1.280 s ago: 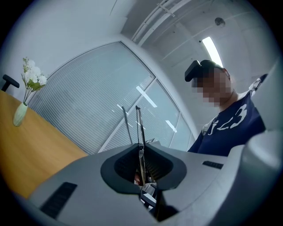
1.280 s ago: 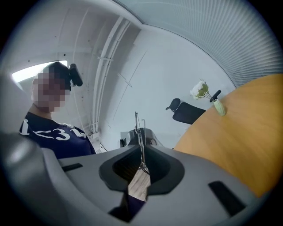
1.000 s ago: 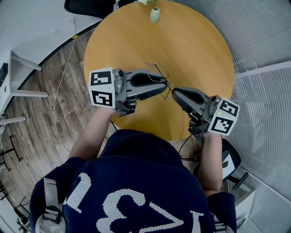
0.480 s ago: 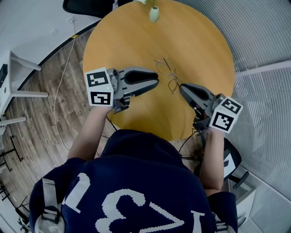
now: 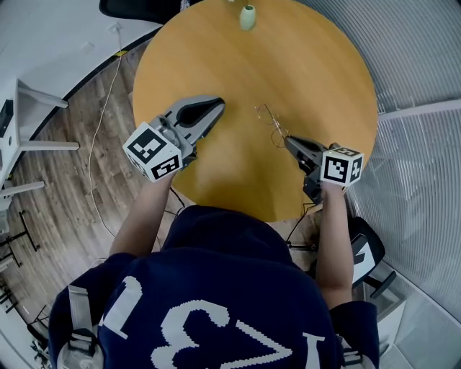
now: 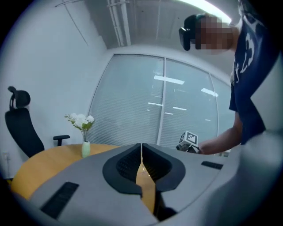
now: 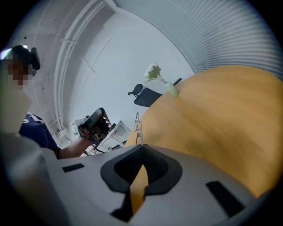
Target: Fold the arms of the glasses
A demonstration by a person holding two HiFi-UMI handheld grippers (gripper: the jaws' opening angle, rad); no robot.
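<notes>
Left gripper (image 5: 216, 107) swung away, jaws just closed empty, right gripper (image 5: 288, 141) lowered, pinching glasses (image 5: 274, 125).

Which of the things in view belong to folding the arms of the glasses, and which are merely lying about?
Part of the job:
- glasses, pinched at the tip of the right tool
- left tool, jaws just closed on nothing
- table, the work surface

Just lying about:
- vase of flowers at the table's far edge
- office chair beyond the table

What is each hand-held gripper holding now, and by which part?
Right hand-held gripper: thin wire glasses, pinched at their near end. Left hand-held gripper: nothing.
</notes>
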